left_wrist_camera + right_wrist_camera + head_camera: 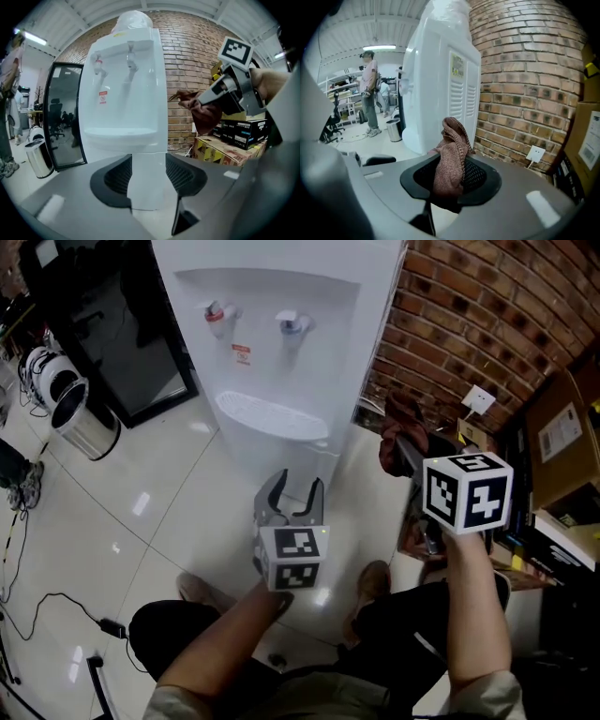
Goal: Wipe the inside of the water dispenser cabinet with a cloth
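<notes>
A white water dispenser (281,352) stands against the brick wall, with a red tap (217,315) and a blue tap (292,324) above its drip tray; its lower cabinet front (147,183) looks closed. My left gripper (293,496) points at that lower front, its jaws open with nothing between them. My right gripper (401,448) is raised to the right of the dispenser and shut on a reddish-brown cloth (450,157), which bunches up above the jaws. The cloth (201,110) also shows in the left gripper view, hanging from the right gripper.
A steel waste bin (80,418) stands at the left by a dark glass door (131,343). Cardboard boxes (229,150) are stacked right of the dispenser under a wall socket (478,399). A black cable (56,606) lies on the glossy floor. A person (370,93) stands far off.
</notes>
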`<state>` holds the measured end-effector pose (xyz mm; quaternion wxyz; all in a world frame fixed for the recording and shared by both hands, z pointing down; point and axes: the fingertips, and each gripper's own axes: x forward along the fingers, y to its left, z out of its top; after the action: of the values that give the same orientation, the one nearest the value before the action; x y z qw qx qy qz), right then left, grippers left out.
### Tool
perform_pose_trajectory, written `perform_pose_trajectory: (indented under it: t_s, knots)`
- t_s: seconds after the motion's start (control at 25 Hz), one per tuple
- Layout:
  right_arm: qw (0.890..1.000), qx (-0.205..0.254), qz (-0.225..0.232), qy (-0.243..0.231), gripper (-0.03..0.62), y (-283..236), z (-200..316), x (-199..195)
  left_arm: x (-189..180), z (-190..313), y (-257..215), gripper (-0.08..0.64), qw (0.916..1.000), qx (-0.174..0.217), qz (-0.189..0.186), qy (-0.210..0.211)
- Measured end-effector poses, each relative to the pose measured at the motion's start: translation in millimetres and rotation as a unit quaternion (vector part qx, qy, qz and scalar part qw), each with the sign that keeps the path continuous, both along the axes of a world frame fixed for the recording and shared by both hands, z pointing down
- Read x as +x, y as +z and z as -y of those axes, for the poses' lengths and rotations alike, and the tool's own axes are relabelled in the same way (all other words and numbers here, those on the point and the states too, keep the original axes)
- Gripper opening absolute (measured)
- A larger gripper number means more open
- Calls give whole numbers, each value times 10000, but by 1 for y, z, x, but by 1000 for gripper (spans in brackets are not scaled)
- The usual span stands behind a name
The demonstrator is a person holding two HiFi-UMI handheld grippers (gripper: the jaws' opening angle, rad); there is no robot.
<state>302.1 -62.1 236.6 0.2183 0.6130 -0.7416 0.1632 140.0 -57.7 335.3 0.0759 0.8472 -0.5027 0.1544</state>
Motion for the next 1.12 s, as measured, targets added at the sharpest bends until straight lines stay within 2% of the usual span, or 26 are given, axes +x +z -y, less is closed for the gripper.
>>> perform_pose_trajectory:
  t_s: [0.16, 0.28, 0.48, 0.64, 0.84, 1.12]
  knots:
    - [9991, 326, 151, 220, 124, -2, 3, -6, 8, 8, 0, 239, 9999, -77, -107, -2]
    - [9997, 181, 59, 119, 125, 21, 3, -8, 19, 14, 2, 276, 9999, -87, -138, 54]
    - [9993, 254, -273, 37, 127, 24, 5, -3, 39, 18, 25, 324, 9996, -202, 118, 149]
    - [9995, 158, -240, -125, 127, 30, 2, -10, 50, 26, 37, 355, 9993, -226, 287, 97]
    - [9988, -120, -284, -376, 128, 46, 1, -21, 53, 38, 52, 361, 9986, -294, 445, -69]
    - [9992, -251, -71, -294, 129, 54, 3, -7, 54, 58, 62, 365, 9976, -389, 416, -389]
